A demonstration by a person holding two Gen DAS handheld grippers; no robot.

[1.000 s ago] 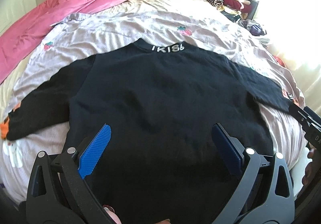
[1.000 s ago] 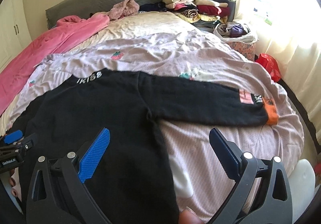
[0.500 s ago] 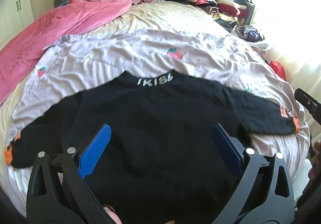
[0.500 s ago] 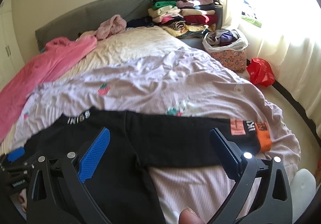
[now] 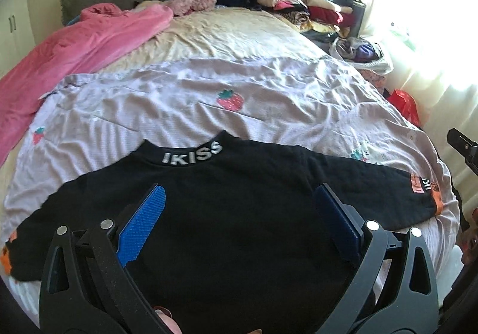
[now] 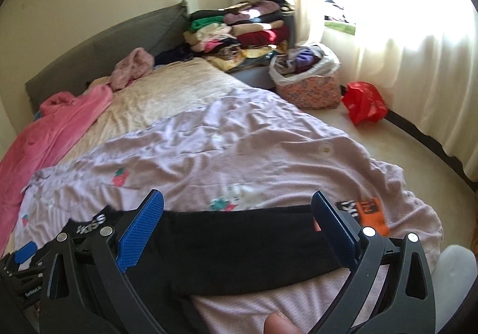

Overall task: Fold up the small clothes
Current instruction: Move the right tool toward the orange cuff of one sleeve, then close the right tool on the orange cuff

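Note:
A small black sweater (image 5: 239,214) lies flat on the bed, back up, with white "IKISS" lettering on its collar (image 5: 192,154) and both sleeves spread out. Its right sleeve ends in an orange cuff (image 5: 437,202); that sleeve also shows in the right wrist view (image 6: 248,238) with the cuff (image 6: 372,214). My left gripper (image 5: 239,214) is open and empty above the sweater's body. My right gripper (image 6: 237,220) is open and empty above the right sleeve. The sweater's hem is hidden below both views.
A lilac sheet with strawberry prints (image 5: 227,100) covers the bed under the sweater. A pink blanket (image 5: 74,44) lies at the far left. Stacked folded clothes (image 6: 239,29), a flowered box (image 6: 307,88) and a red bag (image 6: 363,105) stand by the window at right.
Both grippers have pulled back and risen from the sweater, so more of the bed and room shows. Both stay open. The sweater has not moved.

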